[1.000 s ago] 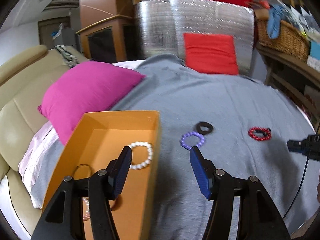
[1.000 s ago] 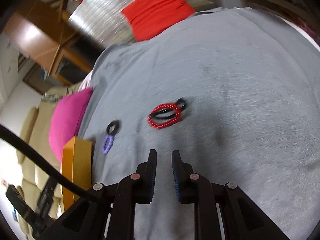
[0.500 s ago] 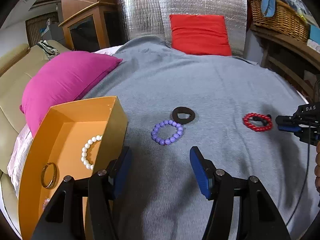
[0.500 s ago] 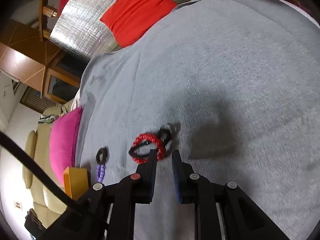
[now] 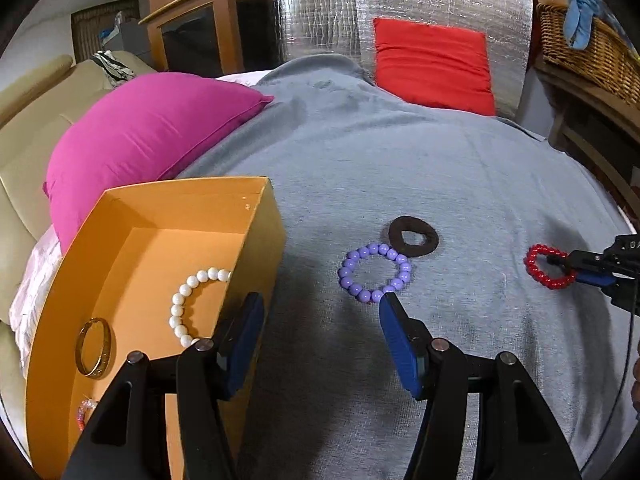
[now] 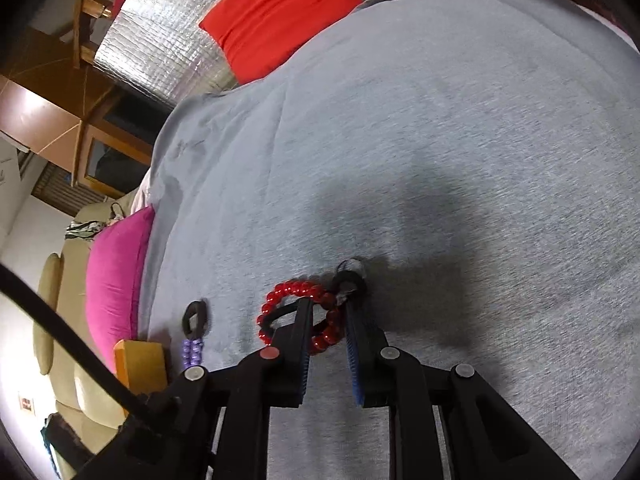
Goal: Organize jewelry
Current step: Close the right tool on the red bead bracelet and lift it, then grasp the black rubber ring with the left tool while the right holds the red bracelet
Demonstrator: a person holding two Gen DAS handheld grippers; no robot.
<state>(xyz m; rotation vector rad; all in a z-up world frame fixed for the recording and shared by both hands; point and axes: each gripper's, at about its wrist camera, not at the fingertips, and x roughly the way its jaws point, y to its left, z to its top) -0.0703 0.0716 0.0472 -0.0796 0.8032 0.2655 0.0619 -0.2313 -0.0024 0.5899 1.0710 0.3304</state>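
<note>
A purple bead bracelet [image 5: 345, 276] and a black hair tie [image 5: 430, 240] lie touching on the grey blanket [image 5: 400, 160]. My left gripper [image 5: 320, 300] hovers open just short of the purple bracelet, its right fingertip at the bracelet's near edge. The orange box [image 5: 264, 232] on the left holds a white pearl bracelet [image 5: 178, 304] and a gold bangle [image 5: 82, 344]. My right gripper [image 6: 328, 306] stands narrowly open, straddling the near side of a red bead bracelet [image 6: 280, 296] that lies on the blanket, with a small black ring [image 6: 348, 280] at its far end.
A magenta pillow [image 5: 152, 132] lies behind the box, beside a beige sofa [image 5: 24, 128]. A red cushion [image 5: 432, 64] leans on silver foil at the back. A wicker basket [image 5: 588, 52] sits on a shelf at the right. A black cable [image 6: 60, 328] crosses the right wrist view.
My left gripper has moved right and down, from over the box to the purple bracelet. My right gripper has come down onto the red bracelet, whose beads now sit between its fingers.
</note>
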